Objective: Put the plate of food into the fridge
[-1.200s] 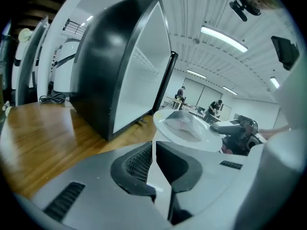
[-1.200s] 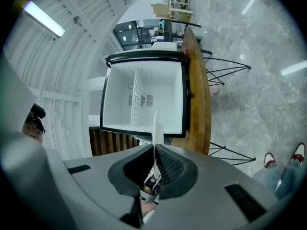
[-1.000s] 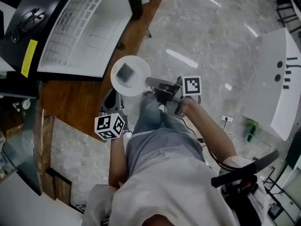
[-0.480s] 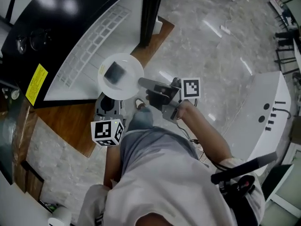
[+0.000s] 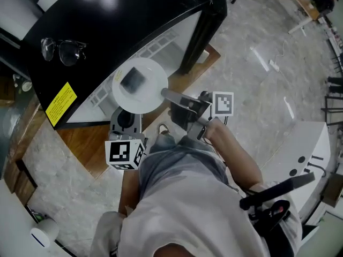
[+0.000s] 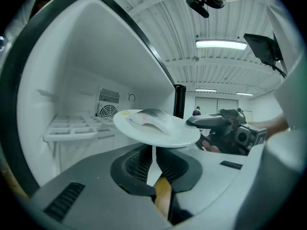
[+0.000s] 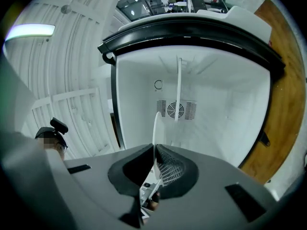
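Plate with food sits level just outside the open fridge, rim pinched by left gripper and right gripper; the cavity lies straight ahead.

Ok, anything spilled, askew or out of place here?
Nothing spilled: the plate looks level with the food on it, left gripper and right gripper shut on its rim. One oddity: glasses lying on top of the fridge.
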Motion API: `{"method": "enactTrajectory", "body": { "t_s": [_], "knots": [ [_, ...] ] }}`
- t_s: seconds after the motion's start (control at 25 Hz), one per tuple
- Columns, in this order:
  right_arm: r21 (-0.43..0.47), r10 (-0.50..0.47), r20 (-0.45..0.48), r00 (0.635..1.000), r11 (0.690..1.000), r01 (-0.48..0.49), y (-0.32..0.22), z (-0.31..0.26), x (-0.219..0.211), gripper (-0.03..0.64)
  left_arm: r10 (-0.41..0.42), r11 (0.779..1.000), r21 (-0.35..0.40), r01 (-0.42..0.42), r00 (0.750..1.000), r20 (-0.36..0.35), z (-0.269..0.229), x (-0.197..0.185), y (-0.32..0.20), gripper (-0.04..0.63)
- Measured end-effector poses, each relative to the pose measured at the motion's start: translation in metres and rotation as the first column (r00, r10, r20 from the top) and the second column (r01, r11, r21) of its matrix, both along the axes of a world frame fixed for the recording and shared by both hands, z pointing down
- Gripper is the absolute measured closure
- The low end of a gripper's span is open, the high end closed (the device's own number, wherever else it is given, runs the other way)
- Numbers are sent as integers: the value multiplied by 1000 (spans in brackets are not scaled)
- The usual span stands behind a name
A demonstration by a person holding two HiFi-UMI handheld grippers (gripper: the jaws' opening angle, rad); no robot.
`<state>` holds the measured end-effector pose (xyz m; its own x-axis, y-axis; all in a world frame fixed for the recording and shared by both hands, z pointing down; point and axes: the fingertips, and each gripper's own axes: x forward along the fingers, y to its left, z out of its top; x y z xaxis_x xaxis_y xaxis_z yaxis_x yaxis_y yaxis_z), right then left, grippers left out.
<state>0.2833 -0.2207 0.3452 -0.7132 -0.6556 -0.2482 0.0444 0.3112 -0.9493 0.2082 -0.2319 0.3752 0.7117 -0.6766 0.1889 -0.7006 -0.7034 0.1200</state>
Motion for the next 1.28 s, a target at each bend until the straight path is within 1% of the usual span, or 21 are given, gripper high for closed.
{"method": "enactTrajectory", "body": {
  "t_s": [0.24, 0.36, 0.52, 0.68, 0.88, 1.0, 1.28],
  "knots": [
    [-18, -48, 19, 999, 999, 48, -27, -5, -7, 592, -99, 995, 21, 99, 995, 3, -10, -8, -14, 555],
    [-50, -51, 25, 998, 997, 52, -39, -1, -6, 592, -143, 990, 14, 143, 990, 4, -8, -10, -19, 555],
    [-109, -44, 36, 998, 993, 48, -50, 12, -3, 592, -198, 980, -13, 198, 980, -9, -1, -13, -25, 554],
    [-147, -38, 72, 997, 988, 49, -58, 17, 0, 592, -235, 972, -2, 235, 972, -5, -4, -14, -33, 554],
    [-180, -17, 82, 997, 983, 32, -66, 17, 0, 592, -265, 964, 8, 265, 964, 19, -7, -15, -31, 554],
    [-194, -4, 73, 997, 981, 18, -74, 17, 0, 592, -278, 960, 31, 277, 960, 31, -14, -13, -28, 554],
    [-202, -3, 62, 998, 979, 15, -88, 17, -3, 592, -252, 964, 111, 243, 965, 77, -24, 10, -25, 554]
  ]
}}
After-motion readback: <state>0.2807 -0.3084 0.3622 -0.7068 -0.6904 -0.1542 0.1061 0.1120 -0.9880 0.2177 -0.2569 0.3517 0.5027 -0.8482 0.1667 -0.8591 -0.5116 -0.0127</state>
